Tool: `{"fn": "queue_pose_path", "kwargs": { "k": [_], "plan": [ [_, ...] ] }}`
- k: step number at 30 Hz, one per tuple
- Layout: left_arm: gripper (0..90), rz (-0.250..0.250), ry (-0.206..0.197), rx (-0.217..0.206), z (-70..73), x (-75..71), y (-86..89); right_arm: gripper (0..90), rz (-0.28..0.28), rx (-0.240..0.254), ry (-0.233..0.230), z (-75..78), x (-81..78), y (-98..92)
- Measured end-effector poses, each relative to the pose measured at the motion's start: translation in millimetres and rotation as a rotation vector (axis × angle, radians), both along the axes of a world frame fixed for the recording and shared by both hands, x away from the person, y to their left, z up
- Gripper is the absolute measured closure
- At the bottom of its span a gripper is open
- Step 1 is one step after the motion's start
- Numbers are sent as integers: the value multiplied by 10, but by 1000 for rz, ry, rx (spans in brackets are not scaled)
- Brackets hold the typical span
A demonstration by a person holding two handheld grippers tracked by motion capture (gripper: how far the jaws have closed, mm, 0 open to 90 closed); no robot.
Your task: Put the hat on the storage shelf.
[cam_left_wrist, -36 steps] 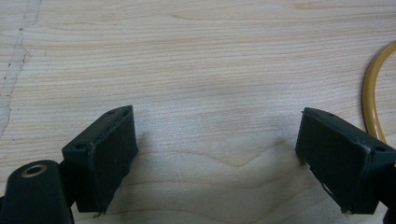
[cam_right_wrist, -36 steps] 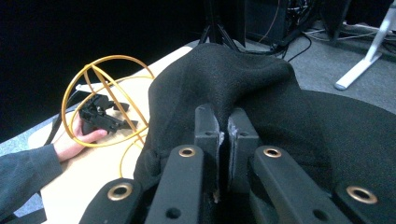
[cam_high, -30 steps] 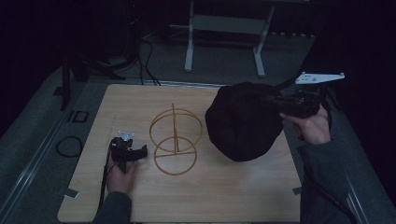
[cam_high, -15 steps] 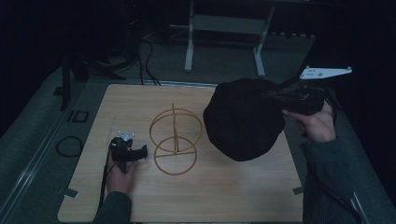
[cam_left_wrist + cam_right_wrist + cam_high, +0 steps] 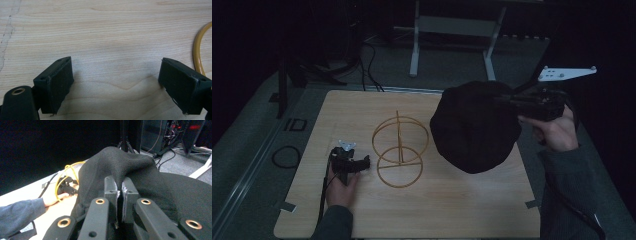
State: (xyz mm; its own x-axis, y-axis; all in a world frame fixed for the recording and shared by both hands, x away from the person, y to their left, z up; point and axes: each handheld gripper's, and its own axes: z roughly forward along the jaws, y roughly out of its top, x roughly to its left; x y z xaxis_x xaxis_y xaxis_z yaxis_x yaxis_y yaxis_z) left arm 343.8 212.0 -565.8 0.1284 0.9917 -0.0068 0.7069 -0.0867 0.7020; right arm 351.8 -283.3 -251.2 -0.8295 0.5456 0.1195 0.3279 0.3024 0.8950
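Note:
A black fabric cap (image 5: pixel 474 127) hangs above the right half of the wooden table (image 5: pixel 452 210). My right gripper (image 5: pixel 512 100) holds it by its right edge. In the right gripper view the jaws (image 5: pixel 119 187) are pinched shut on a fold of the black fabric (image 5: pixel 120 160). A yellow wire stand (image 5: pixel 399 145) made of two rings on a post rises upright at the table's middle. My left gripper (image 5: pixel 362 161) rests on the table just left of the stand. Its jaws (image 5: pixel 116 82) stand open with bare wood between them, and the stand's yellow ring (image 5: pixel 197 50) is at the right edge.
A grey metal frame (image 5: pixel 452 30) stands on the floor behind the table. A black cable loop (image 5: pixel 287 156) lies on the floor at the left. A dark post (image 5: pixel 282 85) stands by the table's far left corner.
My right gripper has risen a little, lifting the black cap with it. The left gripper and the wire stand have stayed put.

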Motion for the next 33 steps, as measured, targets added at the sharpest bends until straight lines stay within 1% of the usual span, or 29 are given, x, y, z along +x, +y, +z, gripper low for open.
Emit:
{"fn": "queue_pose_path", "kwargs": {
  "k": [6, 12, 15, 16, 22, 24, 25, 27, 33],
  "plan": [
    [122, 0, 0, 0, 0, 0, 0, 853, 13, 0, -5, 54, -17, 12],
    [122, 0, 1, 0, 1, 0, 0, 853, 31, 13, -11, 93, -37, 25],
    [122, 0, 1, 0, 0, 0, 0, 853, 48, 25, -13, 131, -57, 43],
    [122, 0, 0, 0, 0, 0, 0, 853, 61, 35, -15, 148, -61, 49],
    [122, 0, 0, 0, 0, 0, 0, 853, 82, 52, -16, 190, -67, 80],
    [122, 0, 0, 1, 0, 0, 0, 853, 92, 60, -15, 202, -66, 103],
    [122, 0, 0, 0, 0, 0, 0, 853, 111, 76, -14, 211, -62, 126],
    [122, 0, 1, 0, 0, 0, 0, 853, 112, 79, -15, 217, -61, 140],
    [122, 0, 1, 0, 0, 0, 0, 853, 142, 96, -10, 235, -33, 236]
  ]
}}
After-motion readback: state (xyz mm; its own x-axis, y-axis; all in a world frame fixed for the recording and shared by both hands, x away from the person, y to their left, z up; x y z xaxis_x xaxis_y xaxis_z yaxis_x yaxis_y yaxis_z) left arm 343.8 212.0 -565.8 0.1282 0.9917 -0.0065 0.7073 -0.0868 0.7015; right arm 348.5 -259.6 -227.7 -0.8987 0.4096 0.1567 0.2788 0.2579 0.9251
